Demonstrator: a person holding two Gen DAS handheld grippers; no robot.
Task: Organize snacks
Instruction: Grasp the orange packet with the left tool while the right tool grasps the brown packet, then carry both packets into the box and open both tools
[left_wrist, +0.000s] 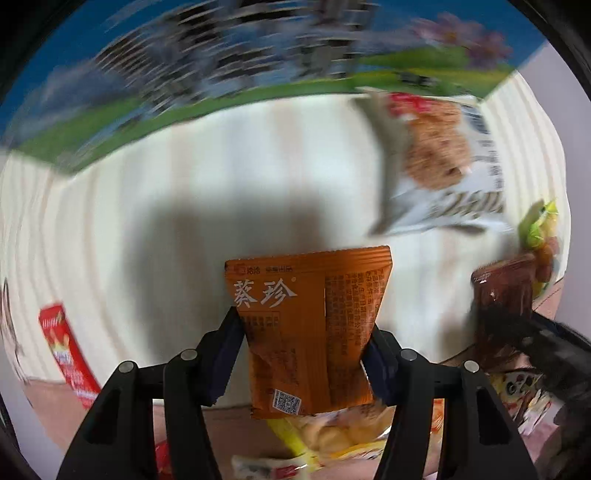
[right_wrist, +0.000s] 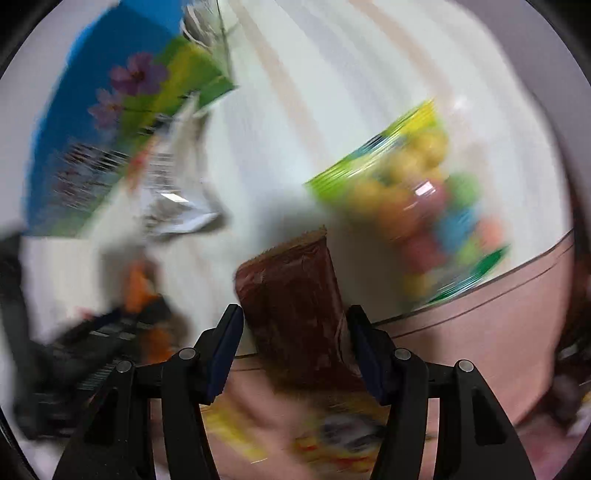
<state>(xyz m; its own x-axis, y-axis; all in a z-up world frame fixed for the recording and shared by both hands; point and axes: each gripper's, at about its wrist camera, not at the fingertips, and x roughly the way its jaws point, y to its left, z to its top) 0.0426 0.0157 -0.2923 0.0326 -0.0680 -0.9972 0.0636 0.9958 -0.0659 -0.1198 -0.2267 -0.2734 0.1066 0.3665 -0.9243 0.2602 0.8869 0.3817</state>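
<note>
The left gripper (left_wrist: 306, 354) clamps an orange packet (left_wrist: 308, 325) upright over the white bin's (left_wrist: 147, 206) open middle. The right gripper (right_wrist: 295, 339), blurred, apparently pinches a brown packet (right_wrist: 295, 295) lengthwise near the rim.

The striped tray (left_wrist: 184, 177) serves as the landmark. A seed packet (left_wrist: 310, 325) hangs above the tray's near edge, between the left gripper's (left_wrist: 303, 354) fingers. To its right, a wrapped bar (right_wrist: 295, 302) sits in the right gripper (right_wrist: 295, 343). A cracker bag (left_wrist: 436, 162) lies in the tray's far right part, a candy bag (right_wrist: 413, 210) nearer the right rim. More packets (left_wrist: 332, 439) lie before the tray.
</note>
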